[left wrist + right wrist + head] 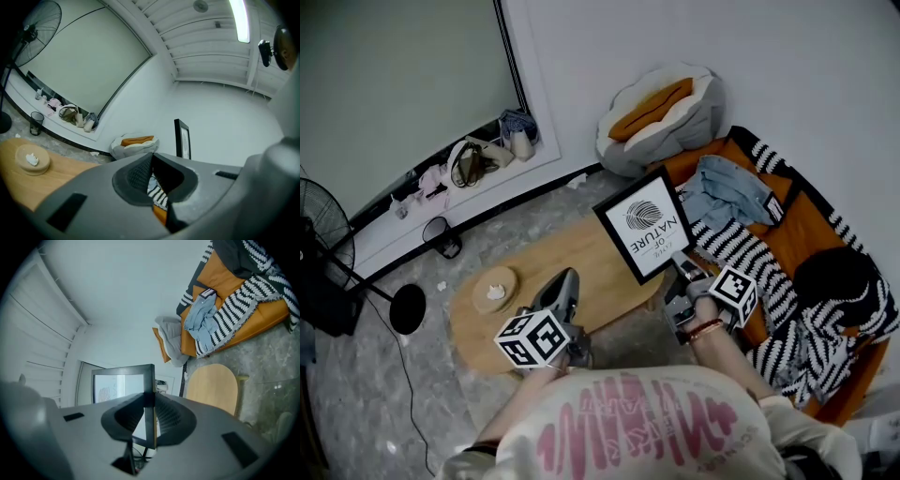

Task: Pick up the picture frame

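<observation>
Where the floor meets the window wall at the far left, one standing fan (319, 220) rises beside one small black bin (441, 236). Next comes one oval wooden table (581, 262), which carries one round dish (495, 289) with a crumpled white scrap in it.

Two grippers show below the table, one in each of the person's hands. The left hand-held gripper (566, 279) hovers over the table's near edge. In its own view its jaw tips are pressed together with nothing between them (151, 157).

To the right, one picture frame (646, 225), black-rimmed with a leaf print, is lifted clear of the table and tilted above its right end. The right hand-held gripper (680, 267) pinches the frame by its lower edge. In the right gripper view the frame's thin edge (150, 394) stands squarely between the two pads (168, 416).

Further right lies one orange sofa (811, 220). On it are one grey and orange cushion (661, 117), one blue garment (727, 192) and one black-and-white striped blanket (750, 258).
</observation>
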`<action>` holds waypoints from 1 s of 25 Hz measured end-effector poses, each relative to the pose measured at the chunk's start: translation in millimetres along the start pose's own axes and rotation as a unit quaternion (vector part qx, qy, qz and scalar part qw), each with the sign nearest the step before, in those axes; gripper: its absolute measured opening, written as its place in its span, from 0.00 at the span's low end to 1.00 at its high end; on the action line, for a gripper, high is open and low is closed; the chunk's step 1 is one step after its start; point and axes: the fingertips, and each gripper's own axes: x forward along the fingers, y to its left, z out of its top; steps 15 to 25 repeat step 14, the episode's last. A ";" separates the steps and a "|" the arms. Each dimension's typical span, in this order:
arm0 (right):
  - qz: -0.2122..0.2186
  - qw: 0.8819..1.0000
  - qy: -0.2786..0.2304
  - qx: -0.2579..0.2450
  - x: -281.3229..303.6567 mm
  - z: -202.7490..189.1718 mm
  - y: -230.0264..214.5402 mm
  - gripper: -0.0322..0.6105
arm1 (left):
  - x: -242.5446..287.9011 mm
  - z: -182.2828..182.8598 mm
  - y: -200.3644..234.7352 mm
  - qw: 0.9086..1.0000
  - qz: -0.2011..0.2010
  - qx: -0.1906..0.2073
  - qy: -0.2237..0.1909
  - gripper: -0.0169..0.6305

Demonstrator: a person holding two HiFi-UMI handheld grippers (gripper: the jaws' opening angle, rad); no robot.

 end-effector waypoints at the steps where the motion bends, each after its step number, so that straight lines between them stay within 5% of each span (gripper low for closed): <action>1: -0.002 1.000 0.002 -0.002 -4.4 1.0 -2.3 0.17 | -2.7 -3.7 -2.5 1.000 0.003 -0.001 0.000 0.03; 14: -0.024 0.999 0.026 0.003 -35.6 3.0 -38.0 0.17 | -20.4 -43.9 -16.4 0.999 0.029 -0.011 0.009 0.03; 25: -0.024 0.999 0.026 0.003 -35.6 3.0 -38.0 0.17 | -20.4 -43.9 -16.4 0.999 0.029 -0.011 0.009 0.03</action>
